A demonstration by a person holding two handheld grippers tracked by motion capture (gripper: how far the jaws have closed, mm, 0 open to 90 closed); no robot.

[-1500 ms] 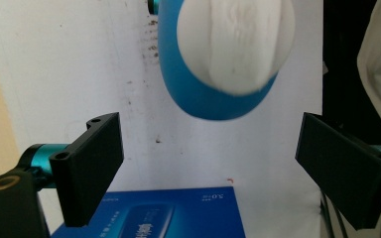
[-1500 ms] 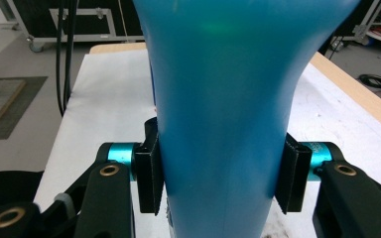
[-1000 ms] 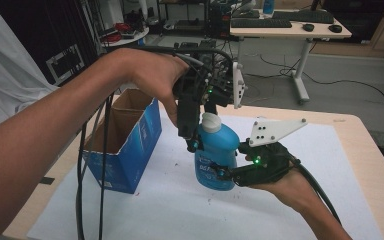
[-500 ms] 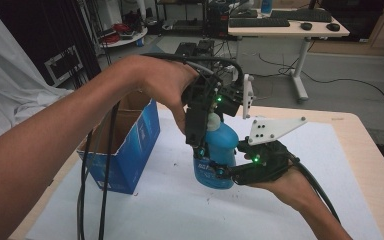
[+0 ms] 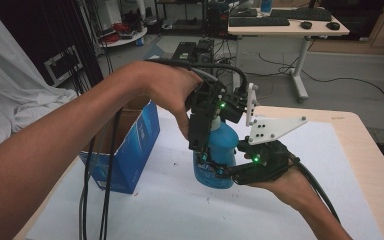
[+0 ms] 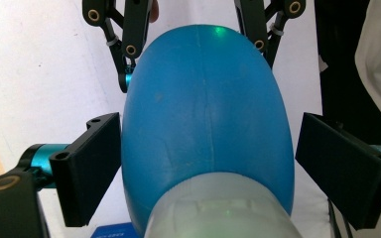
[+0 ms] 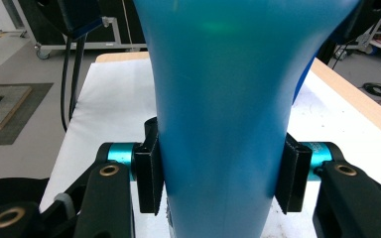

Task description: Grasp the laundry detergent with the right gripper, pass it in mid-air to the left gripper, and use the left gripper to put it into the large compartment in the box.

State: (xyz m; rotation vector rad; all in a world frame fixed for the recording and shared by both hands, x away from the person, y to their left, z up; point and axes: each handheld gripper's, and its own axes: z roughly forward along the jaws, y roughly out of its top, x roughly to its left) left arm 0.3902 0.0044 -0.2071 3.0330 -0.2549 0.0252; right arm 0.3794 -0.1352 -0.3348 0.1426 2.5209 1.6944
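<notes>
A blue bottle [image 5: 221, 147] stands upright on the white sheet [image 5: 155, 210] at the middle of the table. My right gripper [image 5: 216, 170] comes in from the right and is shut on its lower body. Both pads press the bottle [image 7: 223, 99] in the right gripper view. My left gripper [image 5: 207, 145] reaches down from above over the bottle's top. In the left gripper view its pads [image 6: 87, 168] straddle the bottle [image 6: 203, 124] just past the white cap [image 6: 218, 213]. The left pad is close to the wall and the right pad stands apart, so this gripper is open.
An open blue cardboard box [image 5: 125, 150] sits on the table left of the bottle. Black cables [image 5: 100, 190] hang from my left gripper across the front left. The wooden table edge [image 5: 370, 150] runs along the right. A desk with a keyboard [image 5: 280, 22] stands behind the table.
My left gripper has moved right and down, from beside the cap to over the bottle's top, hiding the cap. The right gripper has kept its hold on the bottle.
</notes>
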